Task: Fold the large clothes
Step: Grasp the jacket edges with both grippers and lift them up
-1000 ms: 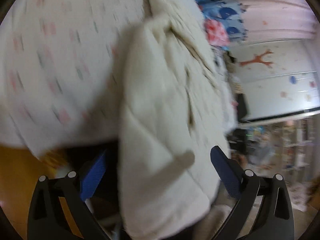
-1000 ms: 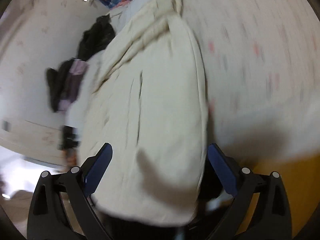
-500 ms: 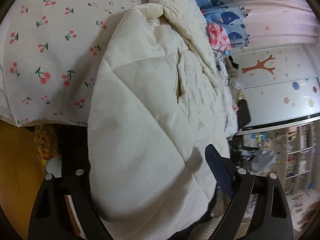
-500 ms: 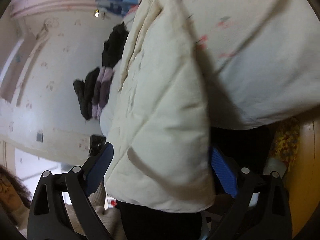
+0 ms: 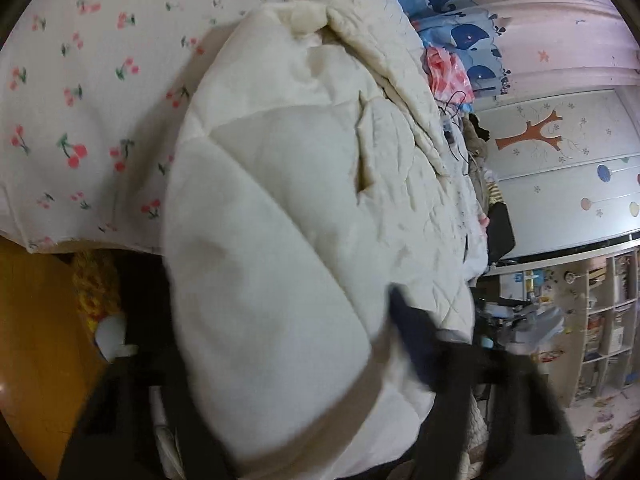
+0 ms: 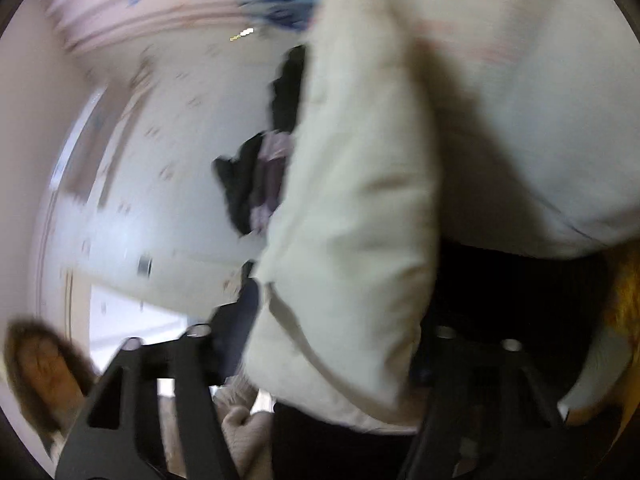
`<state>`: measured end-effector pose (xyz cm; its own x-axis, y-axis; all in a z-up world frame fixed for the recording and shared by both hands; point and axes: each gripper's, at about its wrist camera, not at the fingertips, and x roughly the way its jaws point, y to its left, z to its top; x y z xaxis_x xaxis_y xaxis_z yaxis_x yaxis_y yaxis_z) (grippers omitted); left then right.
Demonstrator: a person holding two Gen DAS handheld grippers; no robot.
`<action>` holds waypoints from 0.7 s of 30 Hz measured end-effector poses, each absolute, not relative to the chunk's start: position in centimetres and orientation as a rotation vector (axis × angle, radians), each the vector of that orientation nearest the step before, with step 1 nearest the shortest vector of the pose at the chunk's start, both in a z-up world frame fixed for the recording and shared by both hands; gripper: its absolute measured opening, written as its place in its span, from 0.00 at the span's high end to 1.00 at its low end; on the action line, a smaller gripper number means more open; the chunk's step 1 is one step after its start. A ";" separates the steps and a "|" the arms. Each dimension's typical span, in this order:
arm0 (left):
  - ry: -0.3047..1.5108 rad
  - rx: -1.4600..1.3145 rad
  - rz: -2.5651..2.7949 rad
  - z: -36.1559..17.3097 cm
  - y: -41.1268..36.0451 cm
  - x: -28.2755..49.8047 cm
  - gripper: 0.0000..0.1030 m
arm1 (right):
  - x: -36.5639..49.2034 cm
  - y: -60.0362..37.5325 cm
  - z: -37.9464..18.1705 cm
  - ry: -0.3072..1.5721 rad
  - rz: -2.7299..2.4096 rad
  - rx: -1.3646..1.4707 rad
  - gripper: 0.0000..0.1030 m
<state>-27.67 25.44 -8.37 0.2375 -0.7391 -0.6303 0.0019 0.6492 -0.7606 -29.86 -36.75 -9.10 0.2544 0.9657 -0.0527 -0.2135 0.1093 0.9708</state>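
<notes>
Coat: cream, quilted, padded. It lies on the bed, its near end hanging over the bed edge toward both cameras. The far end is bunched into a lump near the top of the left wrist view.

Sheet: white with a cherry print, covers the bed beside the coat.

Left claw: jaws have just been closing, with the coat's near end between them. The blue pad of one finger presses into the fabric beside the beige hem band. The other finger is hidden behind the coat. Reading: pinching the coat.

Right claw: jaws have just been closing as well. A thick fold of the coat's end sits between the two black fingers, filling the gap, the near finger against its side. Reading: pinching the coat. View is badly blurred.

Surroundings: blue patterned curtain beyond the bed. Wardrobe with a tree decal. Shelves full of small items at lower right. Dark clothes hang against a pale wall in the right wrist view. Orange floor below the bed edge.
</notes>
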 end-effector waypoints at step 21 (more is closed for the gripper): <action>1.021 -0.647 -0.678 2.4 23.4 -30.7 0.87 | -31.3 -34.1 5.6 0.734 1.174 0.780 0.85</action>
